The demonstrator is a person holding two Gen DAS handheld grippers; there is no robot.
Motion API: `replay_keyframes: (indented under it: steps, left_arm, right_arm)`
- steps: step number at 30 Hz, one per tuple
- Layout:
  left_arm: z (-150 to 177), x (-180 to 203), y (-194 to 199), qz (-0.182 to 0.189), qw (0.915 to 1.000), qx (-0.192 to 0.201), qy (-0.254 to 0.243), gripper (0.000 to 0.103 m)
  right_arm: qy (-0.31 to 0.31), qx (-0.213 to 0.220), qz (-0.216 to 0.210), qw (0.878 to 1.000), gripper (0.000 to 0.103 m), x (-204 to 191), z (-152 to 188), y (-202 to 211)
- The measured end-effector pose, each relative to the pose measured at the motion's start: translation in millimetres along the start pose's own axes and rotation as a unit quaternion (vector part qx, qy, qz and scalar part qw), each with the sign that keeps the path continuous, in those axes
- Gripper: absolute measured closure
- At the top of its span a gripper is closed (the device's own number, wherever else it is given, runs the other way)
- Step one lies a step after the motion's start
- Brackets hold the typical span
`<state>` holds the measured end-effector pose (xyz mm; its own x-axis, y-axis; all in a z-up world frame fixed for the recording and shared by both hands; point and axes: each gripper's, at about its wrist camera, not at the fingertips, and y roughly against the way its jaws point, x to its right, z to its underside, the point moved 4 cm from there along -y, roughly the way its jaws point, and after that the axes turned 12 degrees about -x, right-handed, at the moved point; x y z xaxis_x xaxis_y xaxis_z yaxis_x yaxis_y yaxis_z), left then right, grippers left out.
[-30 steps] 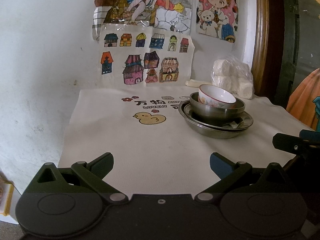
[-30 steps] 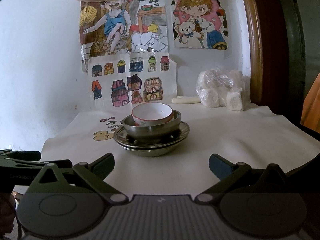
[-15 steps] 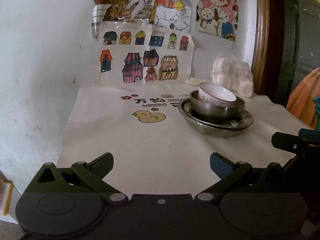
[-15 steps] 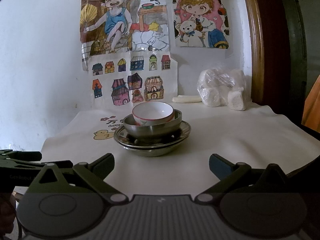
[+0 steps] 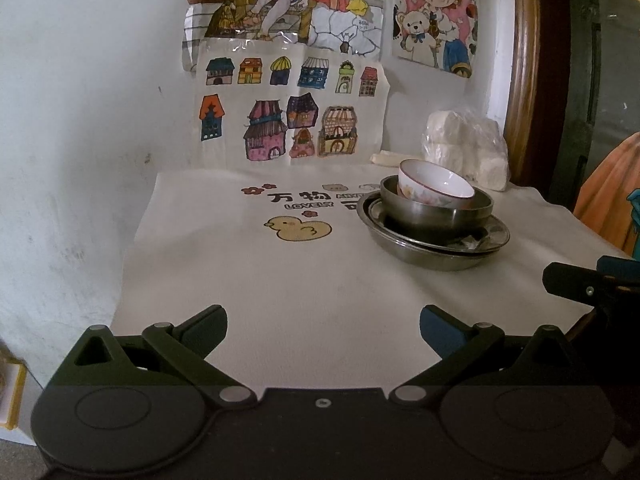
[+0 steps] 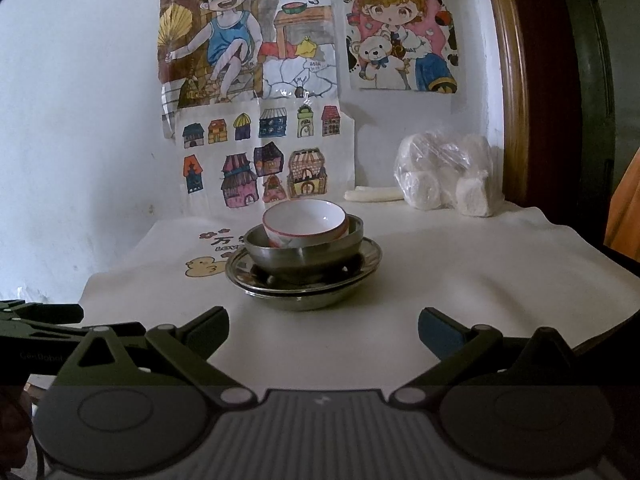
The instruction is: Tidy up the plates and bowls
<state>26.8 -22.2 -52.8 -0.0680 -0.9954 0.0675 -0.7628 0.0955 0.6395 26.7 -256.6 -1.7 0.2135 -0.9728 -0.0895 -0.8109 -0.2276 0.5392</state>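
A white ceramic bowl with a red rim sits tilted inside a steel bowl. That steel bowl rests on stacked steel plates. The stack stands on a white cloth with a yellow duck print. My left gripper is open and empty near the cloth's front edge, left of the stack. My right gripper is also open and empty, directly in front of the stack and short of it.
A plastic bag of white lumps and a pale stick lie at the back by the wall. Drawings hang on the wall. A dark wooden frame borders the right side.
Both views have shifted slightly: the stack sits a little lower in each frame, and the wall drawings too. Both grippers stay open and the dishes have not moved.
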Motion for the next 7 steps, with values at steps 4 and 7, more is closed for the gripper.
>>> replay_keyframes:
  steps: [4,7]
  left_arm:
    - [-0.1,0.3,0.0,0.0,1.0,0.001,0.0,0.001]
    - [-0.4,0.1,-1.1,0.001,1.0,-0.001,-0.002,0.001]
  right_arm:
    - [-0.001,-0.001,-0.001,1.0,0.0,1.2,1.2,-0.1]
    - [-0.001,-0.002,-0.002,1.0,0.0,2.8,1.6,-0.4]
